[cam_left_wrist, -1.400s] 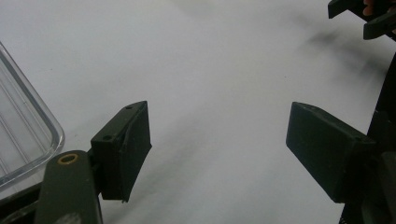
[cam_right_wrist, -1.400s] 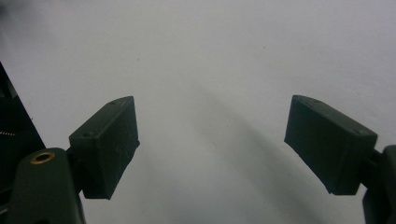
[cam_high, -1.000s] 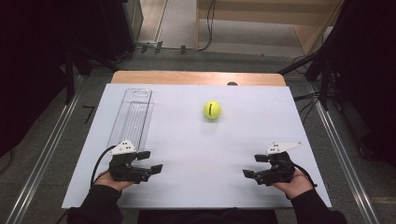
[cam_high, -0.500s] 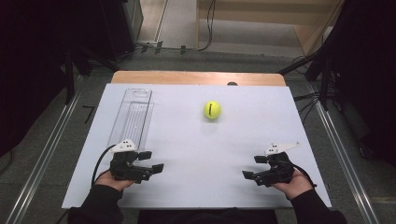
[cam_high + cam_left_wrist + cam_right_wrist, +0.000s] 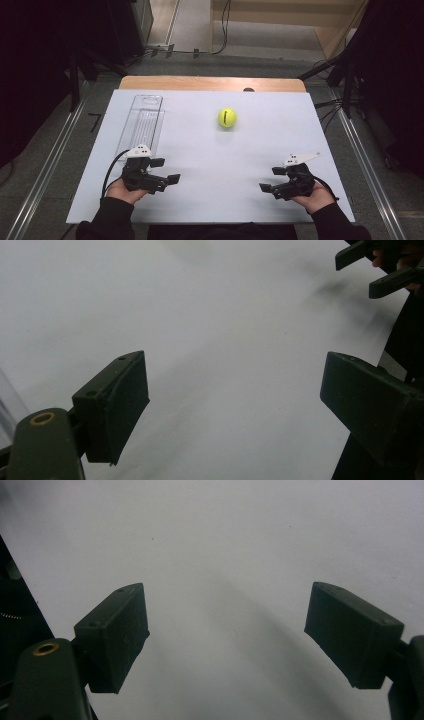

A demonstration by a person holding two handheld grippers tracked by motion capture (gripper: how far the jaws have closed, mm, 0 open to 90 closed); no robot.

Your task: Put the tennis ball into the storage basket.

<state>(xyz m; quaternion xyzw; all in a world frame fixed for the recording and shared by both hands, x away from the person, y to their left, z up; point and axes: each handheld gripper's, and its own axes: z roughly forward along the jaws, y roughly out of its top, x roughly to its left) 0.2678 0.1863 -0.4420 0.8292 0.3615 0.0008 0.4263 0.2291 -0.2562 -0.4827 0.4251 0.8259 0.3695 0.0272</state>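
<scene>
Here: white tabletop (image 5: 260,150) on wood table (image 5: 210,83), grey floor (image 5: 55,150), dark surroundings.

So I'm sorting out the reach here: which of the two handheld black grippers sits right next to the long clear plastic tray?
The left gripper: the long clear plastic tray lies just beyond it, while the right gripper sits across the table.

Yellow-green ball (image 5: 227,118) — black mark; white table (image 5: 250,150); black tools — clear tray (image 5: 142,125).

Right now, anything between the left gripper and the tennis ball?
No. In the high view, only bare white tabletop lies between the left gripper and the tennis ball; the clear container sits off to the side.
</scene>
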